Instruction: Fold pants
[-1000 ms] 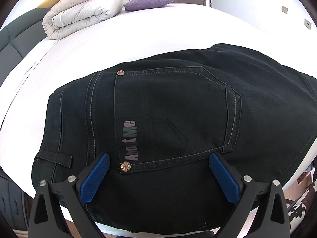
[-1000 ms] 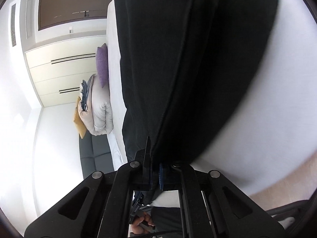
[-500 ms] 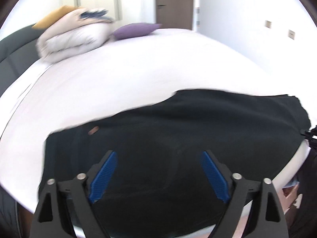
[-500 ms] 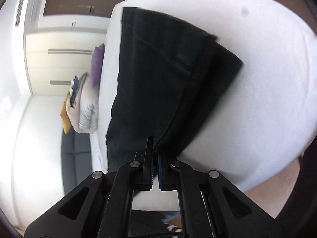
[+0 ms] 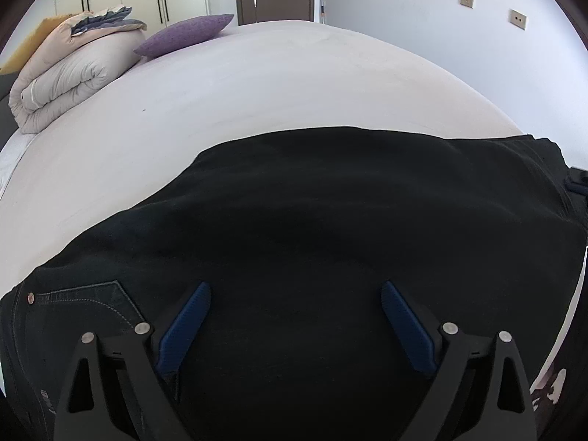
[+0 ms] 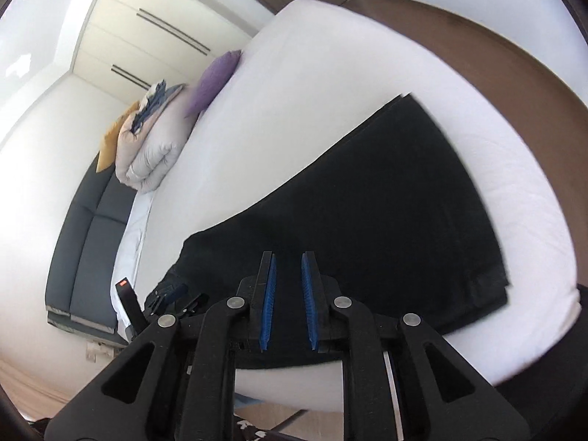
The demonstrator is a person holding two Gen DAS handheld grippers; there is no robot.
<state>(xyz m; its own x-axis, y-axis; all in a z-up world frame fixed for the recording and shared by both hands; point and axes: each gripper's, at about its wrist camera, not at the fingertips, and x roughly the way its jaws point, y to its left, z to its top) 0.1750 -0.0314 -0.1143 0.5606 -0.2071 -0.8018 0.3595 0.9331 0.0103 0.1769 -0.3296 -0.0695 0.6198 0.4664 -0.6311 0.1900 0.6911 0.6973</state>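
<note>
Black denim pants (image 5: 330, 228) lie folded flat across the near edge of the white-sheeted bed (image 5: 294, 84), filling the lower half of the left wrist view and the centre of the right wrist view (image 6: 386, 198). The left gripper (image 5: 296, 325), at bottom centre, has its blue-padded fingers spread wide over the fabric, holding nothing. The right gripper (image 6: 288, 301), at lower centre, has its blue pads slightly parted with a narrow gap, clasping nothing. A rolled grey duvet (image 5: 66, 77) and a purple cushion (image 5: 183, 35) sit at upper left.
</note>
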